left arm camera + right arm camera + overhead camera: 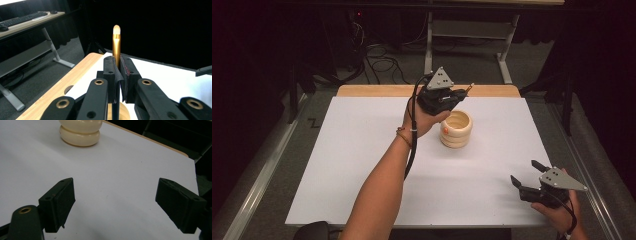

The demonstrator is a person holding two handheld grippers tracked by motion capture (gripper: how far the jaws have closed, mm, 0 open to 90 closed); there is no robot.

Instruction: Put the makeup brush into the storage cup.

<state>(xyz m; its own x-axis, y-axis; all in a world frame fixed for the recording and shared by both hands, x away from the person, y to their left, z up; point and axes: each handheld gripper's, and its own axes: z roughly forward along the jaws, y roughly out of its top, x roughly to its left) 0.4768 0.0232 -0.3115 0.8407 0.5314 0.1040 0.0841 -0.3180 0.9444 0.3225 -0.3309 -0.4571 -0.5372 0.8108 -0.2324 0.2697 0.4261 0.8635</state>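
- The gold brush (116,42) is sitting clamped between the left gripper (117,75) pads, bristle tip poking up past the jaws, handle running down btwn them. In the high view its tip is sticking out of the gripper, above the back edge of the tabletop (362,165).
- Left gripper is hovering near that back edge, just behind the cream holder (456,129), which is looking like stacked rings w/ an orange spot on its side.
- Holder is standing a bit right of the middle, closer to the back edge than the front.
- Right gripper (115,202) is hanging by the front right corner w/ jaws wide apart, nothing btwn them, well apart from the holder.
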